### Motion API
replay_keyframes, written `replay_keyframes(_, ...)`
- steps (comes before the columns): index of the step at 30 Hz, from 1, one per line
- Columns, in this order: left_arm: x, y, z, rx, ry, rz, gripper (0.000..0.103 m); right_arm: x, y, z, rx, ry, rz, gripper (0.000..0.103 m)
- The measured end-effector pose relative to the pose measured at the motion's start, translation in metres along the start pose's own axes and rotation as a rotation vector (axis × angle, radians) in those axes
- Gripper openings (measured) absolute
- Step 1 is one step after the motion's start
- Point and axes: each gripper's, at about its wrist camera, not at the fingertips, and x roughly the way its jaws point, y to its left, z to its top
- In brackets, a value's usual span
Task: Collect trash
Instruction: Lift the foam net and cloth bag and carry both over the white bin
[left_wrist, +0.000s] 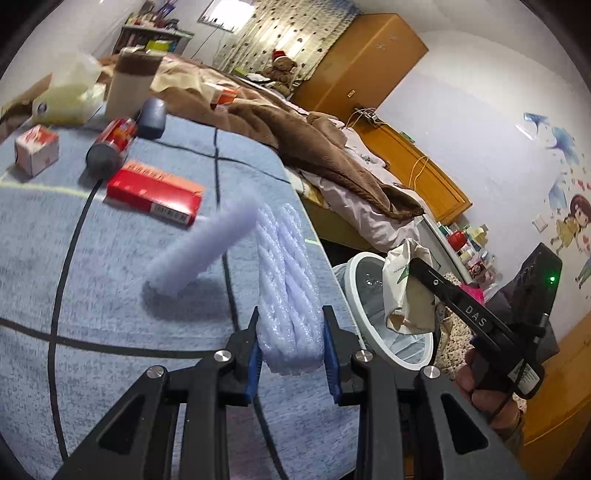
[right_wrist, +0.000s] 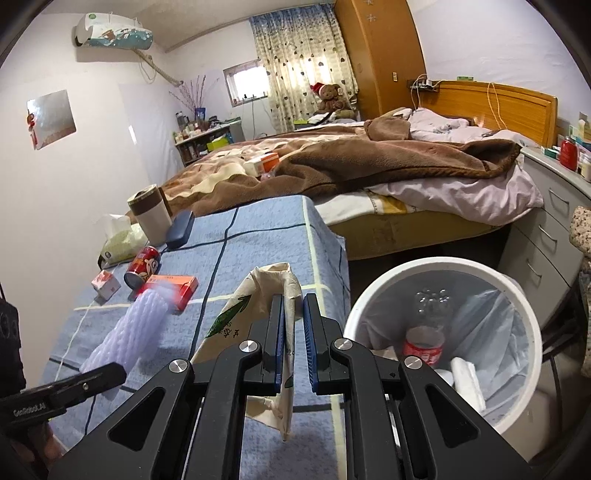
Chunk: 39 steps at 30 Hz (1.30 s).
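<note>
Both sets of jaws are pinching trash. Left gripper (left_wrist: 291, 343) is squeezing white foam netting (left_wrist: 288, 280) between its blue pads, lifted just above the blue cloth; in the right wrist view the same netting (right_wrist: 129, 332) is showing blurred, sticking out past the left gripper's tip. A second foam piece (left_wrist: 203, 247), also blurred, is hanging near the netting; can't tell if it's joined to it. Right gripper (right_wrist: 293, 339) is clamping a crumpled paper bag (right_wrist: 255, 306) w/ green print, and the bag is dangling next to the white bin (right_wrist: 373, 295). Probably both items are being held high so they can go over the rim and drop in.

Bin is standing on the floor just beside the counter's edge, lined w/ a plastic bag, a clear bottle w/ red label (right_wrist: 424, 332) and some white scraps already inside.

Still lying on the counter (left_wrist: 110, 295), covered by a blue checked cloth: red box (left_wrist: 155, 192), red can (left_wrist: 118, 134), small red-white carton (left_wrist: 37, 147), tissue pack (left_wrist: 66, 96), a cup w/ brown band (left_wrist: 129, 85) and a dark case (right_wrist: 180, 229). So the job looks partway done.

Behind the counter, an unmade bed w/ brown blanket (right_wrist: 369, 162), a teddy bear (right_wrist: 330, 98) by the curtain, and a wooden wardrobe.
</note>
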Motion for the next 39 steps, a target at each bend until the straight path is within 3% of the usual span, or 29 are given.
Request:
replay_keyframes(8, 0.004, -0.039, 0.007, 0.125, -0.022, 0.028, 0.030, -0.014, -0.016, 0.002, 0.023, -0.033, -0.024, 0.010)
replay_keyframes(22, 0.030, -0.110, 0.017, 0.270, -0.017, -0.003, 0.030, -0.032, -0.060, 0.011, 0.070, -0.084, -0.104, 0.010)
replay_keyframes(30, 0.060, -0.159, 0.015, 0.387, -0.010, 0.011, 0.030, -0.031, -0.090, 0.010, 0.085, -0.068, -0.170, 0.010)
replay_keyframes(39, 0.098, -0.192, 0.009, 0.454, 0.029, 0.017, 0.030, -0.024, -0.120, 0.008, 0.095, -0.026, -0.235, 0.010)
